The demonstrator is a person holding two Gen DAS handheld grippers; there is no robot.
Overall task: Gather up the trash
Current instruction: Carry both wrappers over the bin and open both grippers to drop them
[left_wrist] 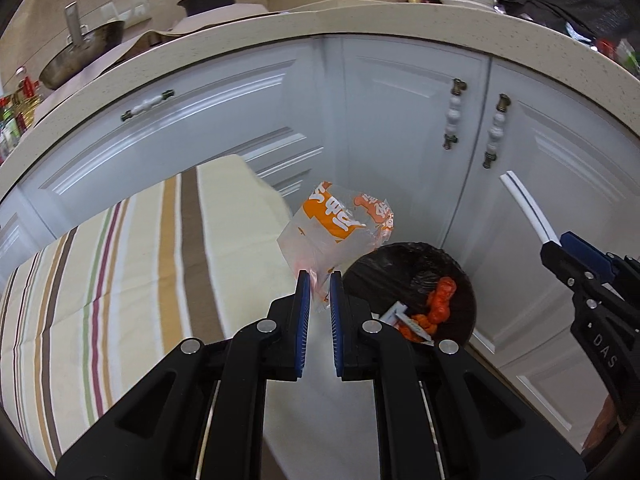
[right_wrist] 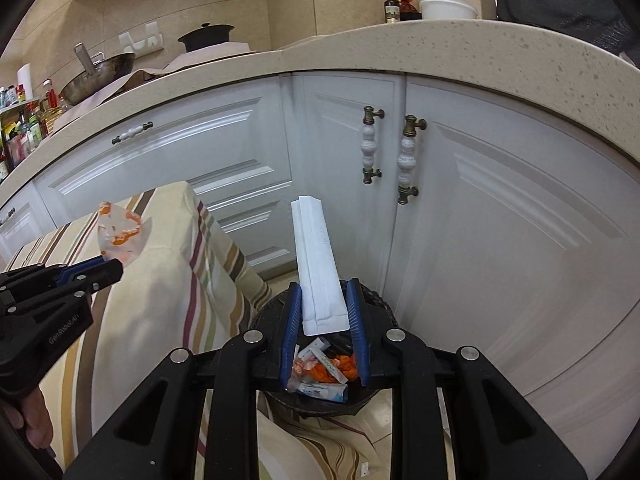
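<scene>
Only rightward: wrapper's (right_wrist: 318,264) flat face.

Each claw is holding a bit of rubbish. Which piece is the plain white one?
The long flat white wrapper in the right gripper. The left gripper pinches a crumpled clear bag printed with orange.

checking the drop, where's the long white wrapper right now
The long white wrapper is clamped in the right gripper, centre of the right wrist view, sticking up over the trash bin by the cabinet doors.
</scene>
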